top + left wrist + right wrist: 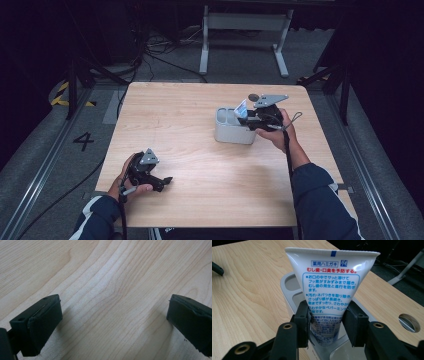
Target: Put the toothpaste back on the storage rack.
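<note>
The right gripper (325, 322) clasps a toothpaste tube (332, 282) standing in the grey organiser (234, 127): light, soft, slippery; pinch mid-body. The left gripper (112, 322), released, rests on the bench (200, 165).

A light wooden counter (165, 115) stands on grey floor (50, 150). Beyond it, a white table frame (245, 30) and black cables (150, 50); darkness surrounds.

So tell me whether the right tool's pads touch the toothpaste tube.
Touching: in the right gripper view both pads press the tube, denting its sides.
</note>
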`<action>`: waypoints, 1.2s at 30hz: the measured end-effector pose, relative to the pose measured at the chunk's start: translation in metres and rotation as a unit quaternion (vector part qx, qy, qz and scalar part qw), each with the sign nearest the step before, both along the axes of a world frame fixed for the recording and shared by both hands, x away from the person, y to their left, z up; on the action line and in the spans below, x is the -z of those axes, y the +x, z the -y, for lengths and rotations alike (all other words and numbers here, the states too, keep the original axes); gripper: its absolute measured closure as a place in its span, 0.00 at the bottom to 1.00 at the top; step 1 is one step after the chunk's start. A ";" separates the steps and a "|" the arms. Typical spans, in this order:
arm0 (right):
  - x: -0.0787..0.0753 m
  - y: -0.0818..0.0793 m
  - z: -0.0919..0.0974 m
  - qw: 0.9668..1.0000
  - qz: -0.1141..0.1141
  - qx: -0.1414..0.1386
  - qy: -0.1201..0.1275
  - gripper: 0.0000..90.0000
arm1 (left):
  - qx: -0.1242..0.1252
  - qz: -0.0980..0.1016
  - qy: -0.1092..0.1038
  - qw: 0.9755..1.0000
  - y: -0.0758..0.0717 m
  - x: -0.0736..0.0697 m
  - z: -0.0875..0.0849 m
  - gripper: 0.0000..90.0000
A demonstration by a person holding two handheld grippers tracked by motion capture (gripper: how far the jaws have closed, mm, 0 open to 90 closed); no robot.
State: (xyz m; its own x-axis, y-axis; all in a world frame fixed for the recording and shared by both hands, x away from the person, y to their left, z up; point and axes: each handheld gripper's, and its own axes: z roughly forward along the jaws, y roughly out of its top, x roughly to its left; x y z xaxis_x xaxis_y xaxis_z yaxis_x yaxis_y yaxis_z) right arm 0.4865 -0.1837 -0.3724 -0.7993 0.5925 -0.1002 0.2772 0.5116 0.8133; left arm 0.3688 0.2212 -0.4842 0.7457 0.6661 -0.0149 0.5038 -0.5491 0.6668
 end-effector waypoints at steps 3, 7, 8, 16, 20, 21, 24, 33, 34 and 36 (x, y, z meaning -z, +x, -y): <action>0.000 -0.002 0.000 1.000 0.004 -0.001 0.000 0.66 | 0.000 0.000 0.000 1.000 0.000 0.000 0.000 0.01; 0.001 -0.005 0.001 1.000 0.008 -0.004 0.005 0.66 | 0.000 0.000 0.000 1.000 0.000 0.000 0.000 0.01; 0.001 -0.006 0.001 1.000 0.009 -0.005 0.006 0.66 | 0.000 0.000 0.000 1.000 0.000 0.000 0.000 0.01; -0.001 -0.009 0.003 1.000 0.013 -0.004 0.017 0.64 | 0.000 0.000 0.000 1.000 0.000 0.000 0.000 0.01; -0.003 -0.011 0.003 1.000 0.017 -0.005 0.020 0.63 | 0.000 0.000 0.000 1.000 0.000 0.000 0.000 0.01; -0.004 -0.012 0.003 1.000 0.018 -0.005 0.019 0.63 | 0.000 0.000 -0.001 1.000 0.000 0.000 0.000 0.01; -0.005 -0.013 0.003 1.000 0.022 -0.005 0.022 0.62 | 0.000 0.000 0.000 1.000 0.000 0.000 0.000 0.01; -0.010 -0.018 0.004 0.999 0.024 -0.005 0.020 0.58 | 0.001 0.000 -0.001 1.000 0.000 0.000 0.000 0.01; -0.010 -0.019 0.004 1.000 0.024 -0.006 0.019 0.58 | 0.001 0.000 -0.001 1.000 0.000 0.000 0.000 0.01; -0.011 -0.019 0.004 1.000 0.025 -0.007 0.018 0.58 | 0.000 0.000 -0.001 1.000 0.000 0.000 0.000 0.01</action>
